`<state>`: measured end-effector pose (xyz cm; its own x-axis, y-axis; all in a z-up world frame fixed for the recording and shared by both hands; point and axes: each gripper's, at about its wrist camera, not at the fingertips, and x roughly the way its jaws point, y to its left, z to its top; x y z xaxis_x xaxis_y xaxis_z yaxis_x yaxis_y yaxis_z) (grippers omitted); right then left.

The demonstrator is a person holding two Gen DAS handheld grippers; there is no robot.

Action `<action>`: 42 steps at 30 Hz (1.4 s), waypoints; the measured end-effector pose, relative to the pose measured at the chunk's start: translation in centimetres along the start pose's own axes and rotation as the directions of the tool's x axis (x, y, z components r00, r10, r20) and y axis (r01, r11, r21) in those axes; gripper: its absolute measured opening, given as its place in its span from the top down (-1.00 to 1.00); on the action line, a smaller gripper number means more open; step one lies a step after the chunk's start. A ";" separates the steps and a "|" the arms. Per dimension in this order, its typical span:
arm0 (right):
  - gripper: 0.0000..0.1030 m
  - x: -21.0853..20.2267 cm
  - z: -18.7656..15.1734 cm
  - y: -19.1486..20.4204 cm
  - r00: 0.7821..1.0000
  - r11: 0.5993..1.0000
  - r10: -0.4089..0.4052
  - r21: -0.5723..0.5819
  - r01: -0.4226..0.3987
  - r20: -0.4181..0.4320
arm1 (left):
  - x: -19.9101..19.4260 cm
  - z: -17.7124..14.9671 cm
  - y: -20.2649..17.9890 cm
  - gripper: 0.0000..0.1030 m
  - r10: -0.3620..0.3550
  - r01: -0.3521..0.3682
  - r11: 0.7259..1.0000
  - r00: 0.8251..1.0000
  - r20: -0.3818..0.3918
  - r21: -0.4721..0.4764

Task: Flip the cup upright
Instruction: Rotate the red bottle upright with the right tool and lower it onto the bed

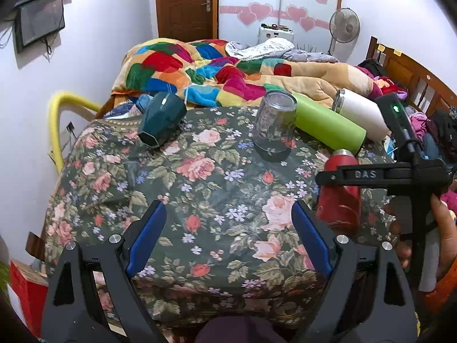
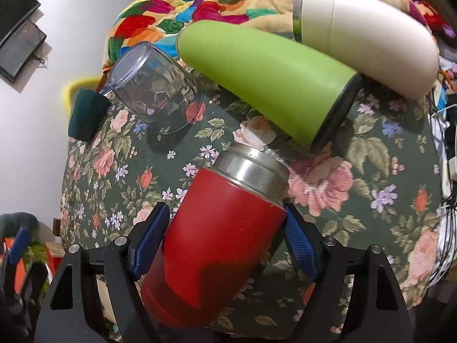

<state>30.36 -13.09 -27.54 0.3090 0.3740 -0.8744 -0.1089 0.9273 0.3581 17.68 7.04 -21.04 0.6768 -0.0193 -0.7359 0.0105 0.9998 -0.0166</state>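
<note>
Red cup (image 2: pixel 222 228), steel rim toward the upper frame, sits tilted at lower centre of the right wrist view, between the blue pads of the right hand-held gripper (image 2: pixel 225 240), which pinches its sides. Left hand-held gripper (image 1: pixel 228 237) hovers spread wide over the floral tabletop (image 1: pixel 200 188). A clear glass (image 1: pixel 274 125) stands upside down at upper centre.
</note>
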 end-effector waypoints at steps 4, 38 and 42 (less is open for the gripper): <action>-0.47 0.3 0.2 0.3 1.000 1.000 0.003 -0.012 -0.003 -0.006 | 0.3 -0.1 -0.6 -0.73 0.010 -0.010 1.000 1.000 -0.003 0.014; -0.15 -5.6 1.1 5.7 0.984 0.940 -0.012 -0.334 0.072 0.179 | -1.3 1.9 -1.4 -0.73 0.023 -0.023 1.000 0.997 0.067 0.000; -0.16 -5.3 0.5 7.0 0.980 0.914 -0.044 -0.388 0.118 0.194 | -1.1 1.7 -1.5 -0.73 0.031 -0.031 1.000 0.998 0.060 0.002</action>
<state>28.39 -8.59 -20.26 0.4913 0.3227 -0.8090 -0.4298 0.8977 0.0971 18.17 5.61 -19.03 0.7198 0.0122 -0.6941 -0.0095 0.9999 0.0077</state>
